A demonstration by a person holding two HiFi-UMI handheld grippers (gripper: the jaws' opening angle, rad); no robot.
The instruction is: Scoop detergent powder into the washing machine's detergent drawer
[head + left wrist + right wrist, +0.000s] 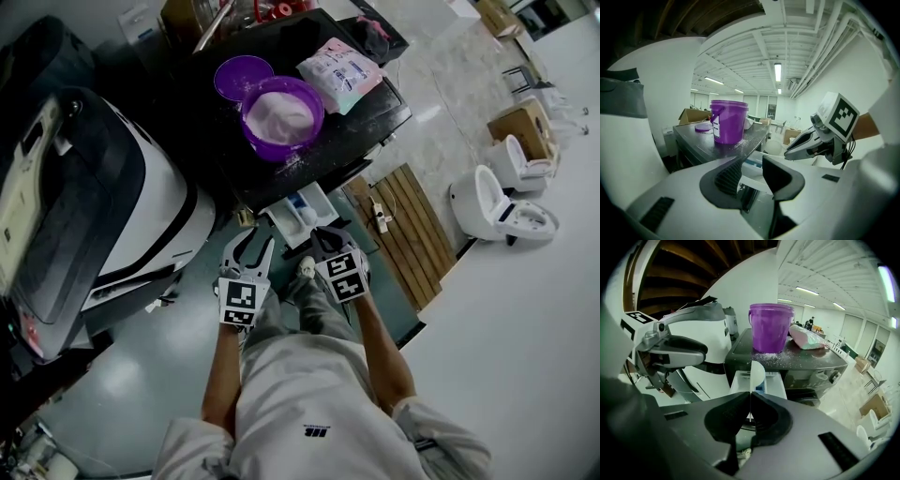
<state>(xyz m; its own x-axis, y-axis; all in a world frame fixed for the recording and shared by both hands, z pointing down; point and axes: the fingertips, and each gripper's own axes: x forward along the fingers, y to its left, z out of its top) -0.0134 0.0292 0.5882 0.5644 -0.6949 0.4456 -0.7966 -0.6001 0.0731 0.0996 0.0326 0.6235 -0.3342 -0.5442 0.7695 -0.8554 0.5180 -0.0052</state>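
Plainly, the right gripper (pixel 750 408) has its jaws pressed together on 1 thin white blade that we take for the handle of a scoop (pixel 758 373). It stands up from the jaws nearly edge-on, so we cannot tell whether the bowl carries powder. We judge that the tight grip keeps such a slim handle from twisting once it is loaded. The left gripper (pixel 752 171) has its jaws well apart with nothing between them, and hangs just beside its partner, probably free to steady something. Straight ahead of both is the 1 detergent drawer (pixel 298 208), pulled out from the front of the washing machine (pixel 361 122) with its compartments facing up, ready to be filled. Above it, on the machine's dark top, stands 1 purple bucket (pixel 771 329) of white powder (pixel 279 114), uncovered and near the front edge, within reach of the scoop. Its 1 purple lid (pixel 239 75) lies just behind it and 1 detergent bag (pixel 339 68) lies flat beside it. Spilled grains (pixel 768 359) dust the top near the bucket's foot. Well apart, on the floor to the right, we count 2 white toilets (pixel 497 202), which have no part in the task.
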